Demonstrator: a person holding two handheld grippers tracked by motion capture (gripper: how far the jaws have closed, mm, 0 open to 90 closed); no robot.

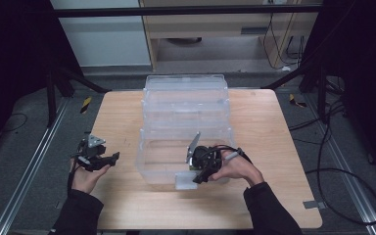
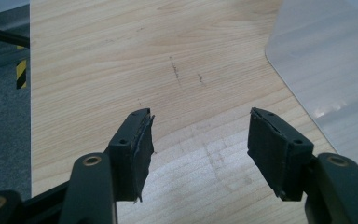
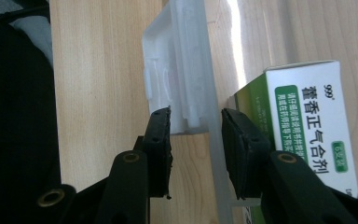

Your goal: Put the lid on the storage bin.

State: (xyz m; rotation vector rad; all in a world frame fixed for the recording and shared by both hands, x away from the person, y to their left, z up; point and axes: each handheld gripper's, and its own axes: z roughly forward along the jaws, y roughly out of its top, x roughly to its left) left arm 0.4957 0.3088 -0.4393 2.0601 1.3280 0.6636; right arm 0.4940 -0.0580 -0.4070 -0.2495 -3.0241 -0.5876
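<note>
Work is standing at an early stage: the right gripper [image 3: 196, 144] is straddling the front latch [image 3: 177, 84] of the clear bin [image 1: 186, 98] with jaws narrowed but not yet pressing, while the left gripper [image 2: 198, 149] is hovering wide-jawed above the counter [image 2: 121, 56].

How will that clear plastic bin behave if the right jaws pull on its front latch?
The clear plastic bin looks empty apart from a small carton, so it's probably light and may slide on the smooth wooden table. Its thin walls may flex. The white latch looks glossy, so the right gripper might slip.
</note>
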